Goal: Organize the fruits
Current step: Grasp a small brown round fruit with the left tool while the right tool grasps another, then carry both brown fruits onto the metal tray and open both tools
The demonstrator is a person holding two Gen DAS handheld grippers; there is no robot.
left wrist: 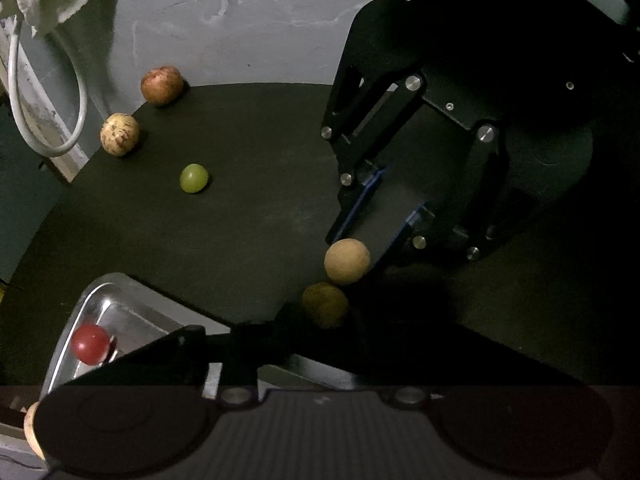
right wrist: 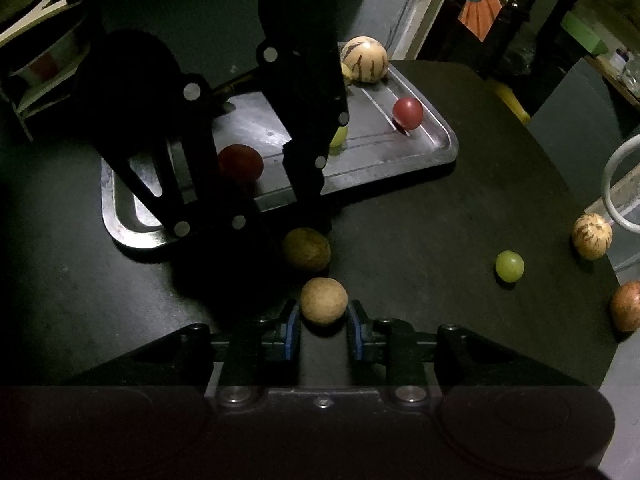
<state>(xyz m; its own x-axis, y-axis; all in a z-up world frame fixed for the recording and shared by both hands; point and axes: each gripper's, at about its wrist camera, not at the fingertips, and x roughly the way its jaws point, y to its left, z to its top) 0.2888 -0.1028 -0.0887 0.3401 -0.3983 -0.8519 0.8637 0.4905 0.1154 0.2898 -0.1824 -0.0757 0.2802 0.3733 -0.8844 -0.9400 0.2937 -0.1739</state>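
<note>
Tan fruit [right wrist: 323,300] sits between your right gripper [right wrist: 323,322] pads, jaws apart. Left gripper [right wrist: 240,176] hangs over tray [right wrist: 400,160]; its jaw state unclear.

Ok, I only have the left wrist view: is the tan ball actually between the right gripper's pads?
Observer: Yes. The tan ball sits between the right gripper's tips, with a blue pad close on each side. I cannot tell whether they touch it.
Operator: What is in the tray besides the red ball?
Observer: The tray also holds a striped cream ball and a dark red ball.
Operator: Anything ahead of the tan ball?
Observer: An olive-brown ball lies between it and the tray's near rim.
</note>
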